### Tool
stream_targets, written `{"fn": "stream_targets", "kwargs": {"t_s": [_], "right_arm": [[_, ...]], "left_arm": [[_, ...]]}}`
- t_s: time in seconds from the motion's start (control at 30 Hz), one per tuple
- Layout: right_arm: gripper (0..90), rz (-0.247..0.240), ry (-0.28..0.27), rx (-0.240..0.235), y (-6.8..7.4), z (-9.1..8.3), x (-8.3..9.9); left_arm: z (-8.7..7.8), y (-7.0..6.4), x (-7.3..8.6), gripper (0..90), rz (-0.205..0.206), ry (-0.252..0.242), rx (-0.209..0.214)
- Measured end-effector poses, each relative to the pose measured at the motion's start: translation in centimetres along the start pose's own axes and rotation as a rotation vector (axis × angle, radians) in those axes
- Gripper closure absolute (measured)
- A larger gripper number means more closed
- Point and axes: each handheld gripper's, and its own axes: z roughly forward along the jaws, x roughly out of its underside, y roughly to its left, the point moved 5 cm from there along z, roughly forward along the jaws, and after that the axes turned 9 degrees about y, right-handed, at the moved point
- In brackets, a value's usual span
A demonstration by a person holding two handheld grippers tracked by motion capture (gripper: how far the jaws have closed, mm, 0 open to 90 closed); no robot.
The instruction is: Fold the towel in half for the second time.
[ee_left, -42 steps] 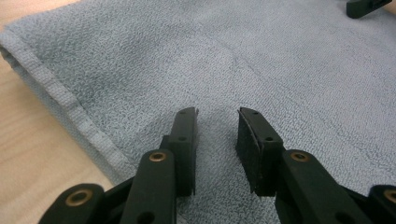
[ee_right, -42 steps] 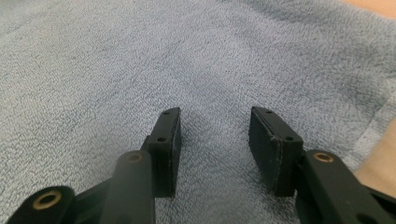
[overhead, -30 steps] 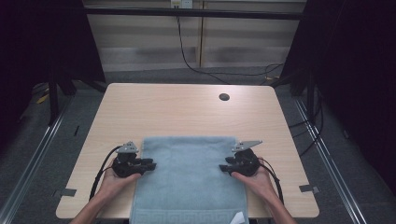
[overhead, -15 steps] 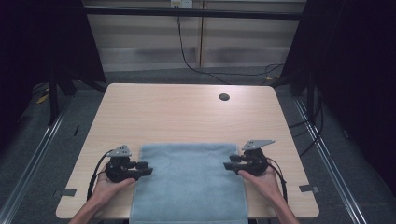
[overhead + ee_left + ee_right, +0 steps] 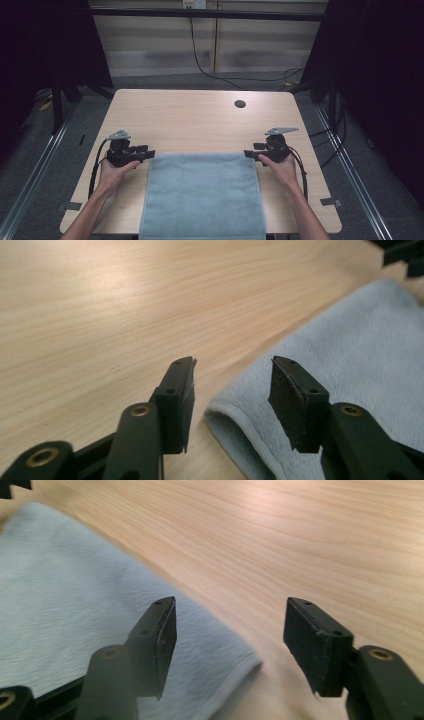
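While both grippers sit at the far corners of the towel, the notes below fix how each corner lies to its jaws.

Towel position: light blue towel [image 5: 202, 195] lies flat on the near half of the wooden table [image 5: 200, 117], its near edge hanging over the table's front edge.
Towel long axis: runs toward and away from the person; the far edge runs left to right between the 2 grippers.
Left gripper: left gripper [image 5: 145, 154] rests just beside the far left corner, jaws pointing inward toward the cloth.
Left gripper state: jaws spread wide, nothing between the pads; in the left gripper view the towel corner [image 5: 220, 412] lies low between the 2 jaws, nearer the right one.
Right gripper: right gripper [image 5: 248, 154] rests just beside the far right corner, jaws pointing inward.
Right gripper state: jaws spread wide, pinching nothing; in the right gripper view the towel corner [image 5: 245, 662] lies between the jaws, reaching past the left one.
Nearer hand: neither; the 2 corners mirror each other, 1 per gripper.
Cable hole: dark round grommet [image 5: 240, 104] far off on the table, well apart from the cloth.
Judgement: a pinch on either corner likely needs only a small advance inward and down; the hem lies flat on the wood, so a jaw may skate over it.
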Motion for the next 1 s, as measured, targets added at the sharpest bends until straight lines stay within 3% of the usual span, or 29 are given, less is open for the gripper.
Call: {"fn": "stream_targets", "kwargs": {"t_s": [0.2,0.27,0.33,0.4,0.53,0.6,0.7,0.77,0.87,0.93,1.0], "right_arm": [[40.8,0.005,0.06,-0.046,-0.3,2.1,1.0],[42.6,-0.001,0.062,-0.04,-0.1,2.3,0.9],[47.9,-0.017,0.067,-0.038,0.1,2.3,1.0],[56.3,-0.025,0.078,-0.048,0.2,2.3,1.0],[78.8,-0.023,0.083,-0.067,0.3,2.1,1.2],[84.1,-0.027,0.086,-0.071,0.5,1.9,1.1],[85.7,-0.031,0.079,-0.062,0.9,1.5,0.8],[86.0,-0.038,0.071,-0.065,0.9,1.1,0.7],[86.5,-0.035,0.02,-0.072,0.9,-0.2,0.1],[86.6,-0.041,-0.009,-0.07,1.0,-0.8,-0.3],[86.6,-0.038,-0.02,-0.064,0.8,-1.1,-0.7]], "left_arm": [[1.1,-0.2,0.4,41.1,0.023,0.033,0.0],[1.7,-0.3,0.8,40.1,0.028,0.058,-0.004],[2.1,-0.6,1.1,48.5,0.057,0.08,0.011],[2.2,-0.8,1.1,55.5,0.054,0.083,0.012],[2.3,-1.1,1.3,79.2,0.069,0.086,0.054],[2.0,-1.2,1.1,81.8,0.07,0.066,0.042],[1.8,-1.6,0.9,82.9,0.069,0.052,0.043],[1.4,-1.6,0.6,83.1,0.054,0.016,0.054],[0.9,-1.8,0.1,83.2,0.049,-0.024,0.062],[0.4,-1.8,-0.9,83.2,0.019,-0.068,0.073],[0.3,-1.7,-1.9,83.2,0.014,-0.091,0.08]]}}
